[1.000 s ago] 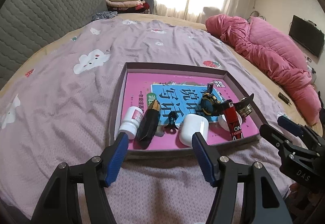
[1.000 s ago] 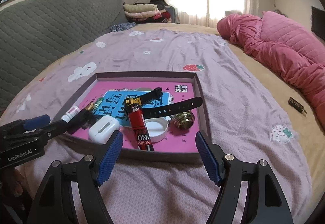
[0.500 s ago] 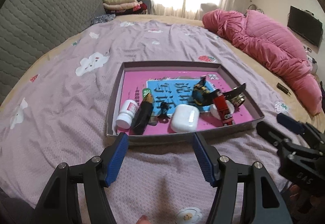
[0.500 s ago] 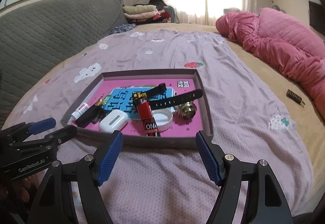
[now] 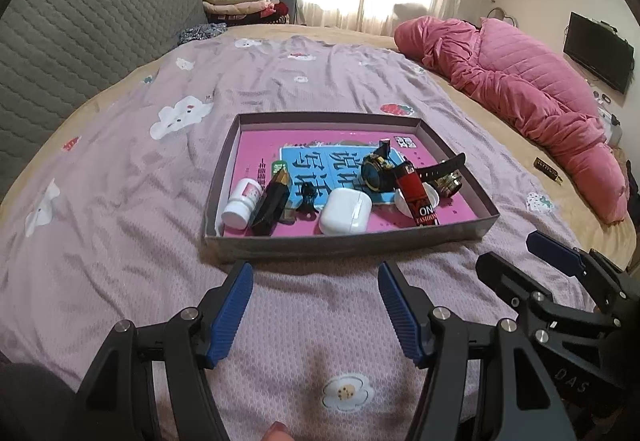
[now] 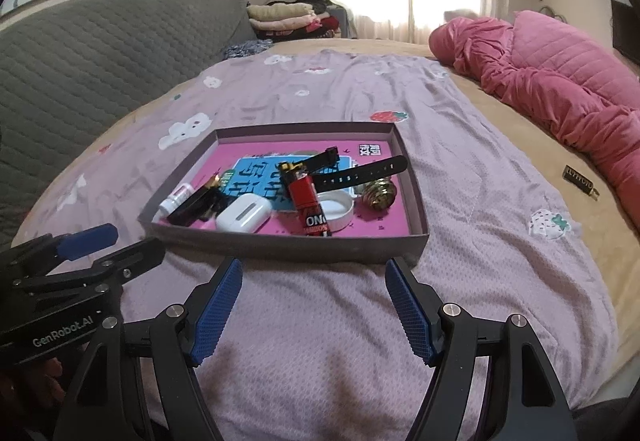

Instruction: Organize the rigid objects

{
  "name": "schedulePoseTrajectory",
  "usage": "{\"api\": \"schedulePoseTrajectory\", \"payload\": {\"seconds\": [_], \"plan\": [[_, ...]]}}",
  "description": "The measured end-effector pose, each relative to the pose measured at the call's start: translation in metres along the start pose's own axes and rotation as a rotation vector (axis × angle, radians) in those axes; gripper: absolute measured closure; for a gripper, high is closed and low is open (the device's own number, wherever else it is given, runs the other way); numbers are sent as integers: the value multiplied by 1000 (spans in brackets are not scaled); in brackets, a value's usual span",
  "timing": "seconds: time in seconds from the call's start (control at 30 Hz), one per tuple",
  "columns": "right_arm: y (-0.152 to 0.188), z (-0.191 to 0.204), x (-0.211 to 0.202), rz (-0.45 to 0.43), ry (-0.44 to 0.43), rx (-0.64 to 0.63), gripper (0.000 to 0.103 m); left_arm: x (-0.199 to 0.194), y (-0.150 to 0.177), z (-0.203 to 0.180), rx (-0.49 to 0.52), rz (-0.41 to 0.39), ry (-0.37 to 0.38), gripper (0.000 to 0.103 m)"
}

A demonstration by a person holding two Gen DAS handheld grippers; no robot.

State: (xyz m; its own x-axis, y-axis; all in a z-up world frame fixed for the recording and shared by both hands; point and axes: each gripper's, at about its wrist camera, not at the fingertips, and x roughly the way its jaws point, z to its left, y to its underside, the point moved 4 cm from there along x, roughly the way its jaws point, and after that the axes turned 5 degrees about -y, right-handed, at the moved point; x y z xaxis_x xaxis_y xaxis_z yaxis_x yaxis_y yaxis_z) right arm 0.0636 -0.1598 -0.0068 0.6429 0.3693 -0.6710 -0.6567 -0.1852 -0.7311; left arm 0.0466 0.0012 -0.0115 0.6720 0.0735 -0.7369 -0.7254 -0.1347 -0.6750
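Both grippers have drawn back from the box since a second ago, so it now sits farther off and smaller in each view, with a strip of bedspread showing between its near wall and the blue pads.

Largest is the bed (image 5: 120, 169), covered in a lilac spread with cloud and strawberry prints. A pink quilt (image 5: 520, 89) is heaped along its right side. Near the middle of the spread lies the shallow grey box (image 5: 352, 241), lined with a pink book (image 5: 248, 153) with a blue title panel.

Inside, along the near wall from left to right in the left wrist view: a white bottle (image 5: 241, 202) on its side, a black and gold lipstick tube (image 5: 272, 201) just beside it, a white earbud case (image 5: 345, 211), a red lighter (image 5: 416, 195) lying over a white lid (image 6: 340, 209), and a brass-coloured round piece (image 6: 379, 194). A black watch (image 5: 376, 173) lies behind the lighter, its strap reaching right.

The left gripper (image 5: 316, 315) hovers over bare spread, jaws spread wide and holding nothing. The right gripper (image 6: 314, 311) does likewise, jaws wide and empty.
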Motion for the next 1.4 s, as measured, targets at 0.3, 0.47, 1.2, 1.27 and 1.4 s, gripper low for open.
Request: {"api": "schedulePoseTrajectory", "payload": {"seconds": [0.3,0.47,1.2,1.27,1.4], "plan": [[9,9,-4,23,9,-23,28,-1,11,0,-2,42,-2,38],[17,11,-8,42,6,-15,28,-3,17,3,-14,62,-7,38],[29,1,15,88,9,14,28,16,28,3,-11,108,1,38],[29,1,17,93,10,17,28,19,30,3,-10,116,5,38],[30,-1,21,97,6,26,28,23,32,3,-1,117,-4,38]]}}
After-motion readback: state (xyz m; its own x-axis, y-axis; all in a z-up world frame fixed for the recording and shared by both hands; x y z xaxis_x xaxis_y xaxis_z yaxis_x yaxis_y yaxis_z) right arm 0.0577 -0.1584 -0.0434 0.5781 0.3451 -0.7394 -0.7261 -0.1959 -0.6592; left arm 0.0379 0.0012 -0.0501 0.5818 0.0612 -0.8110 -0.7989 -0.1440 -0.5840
